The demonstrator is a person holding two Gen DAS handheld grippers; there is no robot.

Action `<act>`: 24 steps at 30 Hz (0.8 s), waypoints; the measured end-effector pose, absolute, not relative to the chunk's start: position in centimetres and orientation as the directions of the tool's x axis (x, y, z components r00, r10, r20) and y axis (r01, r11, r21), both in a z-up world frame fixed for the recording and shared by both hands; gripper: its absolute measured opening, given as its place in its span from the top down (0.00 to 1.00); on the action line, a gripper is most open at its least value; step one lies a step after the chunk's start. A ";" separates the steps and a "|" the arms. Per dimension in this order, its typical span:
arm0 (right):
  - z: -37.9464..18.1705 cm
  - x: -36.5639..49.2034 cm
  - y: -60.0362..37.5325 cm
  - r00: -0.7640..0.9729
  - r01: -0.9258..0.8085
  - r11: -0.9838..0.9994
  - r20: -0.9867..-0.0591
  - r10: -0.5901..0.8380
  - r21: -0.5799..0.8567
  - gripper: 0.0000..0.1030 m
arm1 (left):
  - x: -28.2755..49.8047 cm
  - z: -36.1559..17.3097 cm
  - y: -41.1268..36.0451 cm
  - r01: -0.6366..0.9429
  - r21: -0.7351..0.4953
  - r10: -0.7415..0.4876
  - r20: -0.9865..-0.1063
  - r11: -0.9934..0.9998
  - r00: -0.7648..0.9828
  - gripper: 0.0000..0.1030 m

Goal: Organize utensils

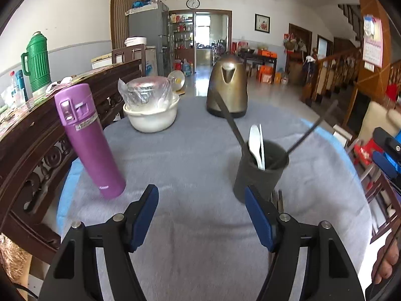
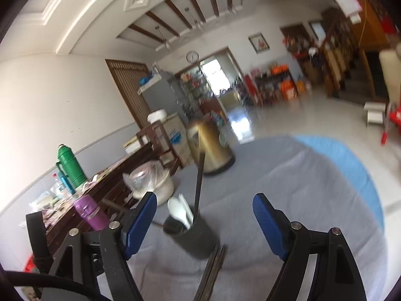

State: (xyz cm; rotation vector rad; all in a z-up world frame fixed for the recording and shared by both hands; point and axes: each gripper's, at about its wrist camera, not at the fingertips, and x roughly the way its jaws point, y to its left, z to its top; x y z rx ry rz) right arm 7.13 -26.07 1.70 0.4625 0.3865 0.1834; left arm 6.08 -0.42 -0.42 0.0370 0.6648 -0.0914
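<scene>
The dark cup [image 1: 260, 173] stands upright on the grey-clothed surface [image 1: 190, 155], holding a white spoon [image 1: 255, 145] and two dark chopsticks [image 1: 231, 123] that lean out over its rim. More chopsticks [image 2: 213, 271] lie flat on the cloth just beside the cup's base. Left of the cup stand a purple flask [image 1: 87, 138] and a white bowl [image 1: 150, 118]; behind it, a kettle [image 1: 226, 87]. The left tongs [image 1: 201, 215] are spread, empty, near the cup. The right tongs [image 2: 204, 220] are spread too, gripping nothing.
</scene>
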 end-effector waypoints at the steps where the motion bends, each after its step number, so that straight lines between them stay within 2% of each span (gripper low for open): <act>1: 1.3 7.2 -26.1 0.903 -0.085 0.876 -0.335 0.270 0.475 0.20 | 5.9 -0.6 -0.4 0.097 0.014 -0.067 -0.619 0.995 0.783 0.30; 7: -0.5 6.9 -25.0 0.871 -0.102 0.888 -0.392 0.298 0.448 0.20 | 5.3 -1.0 -0.4 0.092 0.039 -0.048 -0.623 0.995 0.781 0.29; 15: -2.3 7.3 -25.2 0.866 -0.112 0.885 -0.392 0.311 0.452 0.20 | 6.4 -1.7 -0.3 0.076 0.044 -0.030 -0.643 0.996 0.765 0.29; 20: -4.4 8.2 -26.4 0.855 -0.109 0.855 -0.390 0.340 0.507 0.20 | 6.7 -2.4 -0.3 0.068 0.038 -0.026 -0.660 0.997 0.751 0.29; 24: -7.3 9.3 -28.1 0.831 -0.112 0.780 -0.372 0.413 0.616 0.20 | 6.8 -3.3 -0.1 0.066 0.012 -0.041 -0.678 0.998 0.734 0.29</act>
